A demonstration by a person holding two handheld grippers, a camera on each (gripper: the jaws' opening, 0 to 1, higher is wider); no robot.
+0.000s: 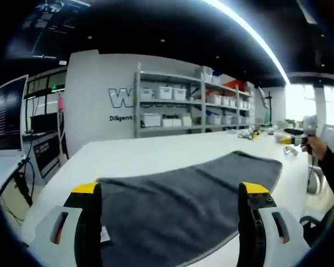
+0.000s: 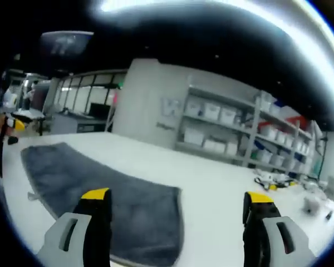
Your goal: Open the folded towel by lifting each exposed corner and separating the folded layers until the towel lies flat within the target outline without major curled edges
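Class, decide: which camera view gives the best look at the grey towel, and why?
The right gripper view: the grey towel lies almost whole on the white table. In the left gripper view, its near part sits behind the open jaws.

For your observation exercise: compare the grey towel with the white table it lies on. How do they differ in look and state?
The towel is dark grey and soft, with a fuzzy nap; the table is white, smooth and hard. The towel's edges bend and lie slightly uneven; the table's edge runs straight. The towel covers part of the table, which extends well beyond it. Both lie flat and horizontal.
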